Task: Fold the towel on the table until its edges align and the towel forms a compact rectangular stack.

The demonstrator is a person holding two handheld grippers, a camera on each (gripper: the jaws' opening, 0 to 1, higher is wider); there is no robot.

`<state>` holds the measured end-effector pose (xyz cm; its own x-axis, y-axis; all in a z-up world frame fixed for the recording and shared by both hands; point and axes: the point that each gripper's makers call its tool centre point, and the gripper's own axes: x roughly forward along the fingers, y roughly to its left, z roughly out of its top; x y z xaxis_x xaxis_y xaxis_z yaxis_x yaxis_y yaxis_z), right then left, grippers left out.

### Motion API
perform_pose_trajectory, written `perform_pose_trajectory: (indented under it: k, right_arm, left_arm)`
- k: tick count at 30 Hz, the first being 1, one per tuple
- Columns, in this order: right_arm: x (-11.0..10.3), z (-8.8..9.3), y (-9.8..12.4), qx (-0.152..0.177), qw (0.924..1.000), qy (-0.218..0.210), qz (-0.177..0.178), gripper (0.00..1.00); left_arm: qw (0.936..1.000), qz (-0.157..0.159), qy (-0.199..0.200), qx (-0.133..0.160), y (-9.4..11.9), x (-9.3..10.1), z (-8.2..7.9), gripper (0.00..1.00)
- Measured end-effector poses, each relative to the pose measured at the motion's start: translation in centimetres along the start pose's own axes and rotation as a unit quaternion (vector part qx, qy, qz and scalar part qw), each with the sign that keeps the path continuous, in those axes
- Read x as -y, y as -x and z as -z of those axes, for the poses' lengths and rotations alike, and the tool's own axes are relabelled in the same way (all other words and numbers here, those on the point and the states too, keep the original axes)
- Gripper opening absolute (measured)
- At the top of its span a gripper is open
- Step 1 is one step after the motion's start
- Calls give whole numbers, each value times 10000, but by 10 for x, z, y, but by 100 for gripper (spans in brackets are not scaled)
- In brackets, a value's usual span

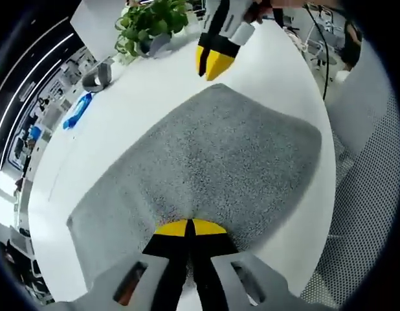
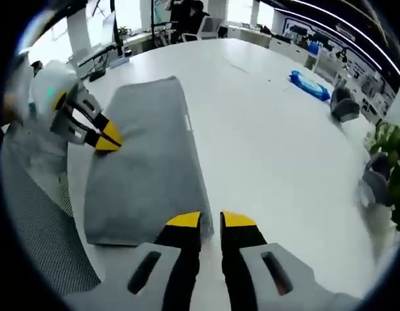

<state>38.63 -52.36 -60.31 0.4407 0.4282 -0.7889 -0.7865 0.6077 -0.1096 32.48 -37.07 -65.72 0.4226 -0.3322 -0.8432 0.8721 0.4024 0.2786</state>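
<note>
A grey towel (image 1: 213,155) lies flat on the white table (image 1: 122,110) as a long thick rectangle. My left gripper (image 1: 189,228) has its yellow tips pressed together on the towel's near long edge; in the right gripper view the same gripper (image 2: 108,138) pinches that edge of the towel (image 2: 145,162) from the left. My right gripper (image 2: 211,220) hangs just off the towel's near corner with a narrow gap between its tips and bare table showing through. Seen from the left gripper view, the right gripper (image 1: 213,61) hovers above the far end, holding nothing.
A potted plant (image 1: 151,23), a grey object (image 1: 96,76) and a blue packet (image 1: 77,111) sit on the far part of the table. A mesh chair (image 1: 368,194) stands beside the table edge. Bare tabletop (image 2: 271,142) stretches beyond the towel.
</note>
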Motion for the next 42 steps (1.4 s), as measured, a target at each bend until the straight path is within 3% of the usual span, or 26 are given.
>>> perform_pose_trajectory:
  k: [3,5,7,8,10,13,15,17,19,21,23,42]
  right_arm:
    - [-9,-22,-9,224,9994,154,-233,13]
    - [-40,-32,-25,267,9946,195,-983,15]
    - [-61,-32,-43,152,9901,352,-1354,8]
    - [-70,-27,-53,-24,9875,570,-1471,3]
    - [-76,-19,-64,-310,9853,791,-1484,0]
    - [-76,-11,-73,-487,9832,1151,-1332,0]
    - [-76,-13,-73,-336,9775,1607,-1327,0]
    - [-77,-11,-71,-237,9741,1776,-1378,0]
    - [-77,-10,-70,-140,9756,1690,-1395,0]
    - [-77,-12,-69,-14,9829,1173,-1419,0]
    - [-77,-11,-69,86,9848,967,-1438,0]
    - [-105,7,-50,294,9897,770,-1173,0]
  left_arm:
    - [10000,-1,39,13,0,0,0,0]
    - [10000,-13,-16,1,0,1,0,0]
    - [9998,-48,-199,-44,0,2,0,0]
    - [9988,-65,-491,-63,0,2,-1,0]
    - [9988,-67,-485,-68,0,3,-1,0]
    - [9990,-50,-424,-93,0,2,-1,0]
    - [9990,-64,-419,-104,0,2,-1,0]
    - [9983,-147,-542,-141,0,3,-1,0]
    - [9971,-222,-704,-183,0,4,-1,0]
    - [9975,-172,-659,-165,0,2,-1,1]
    - [9986,-45,-515,-110,0,1,-1,1]
    - [9976,-25,-670,-174,-3,-3,-3,1]
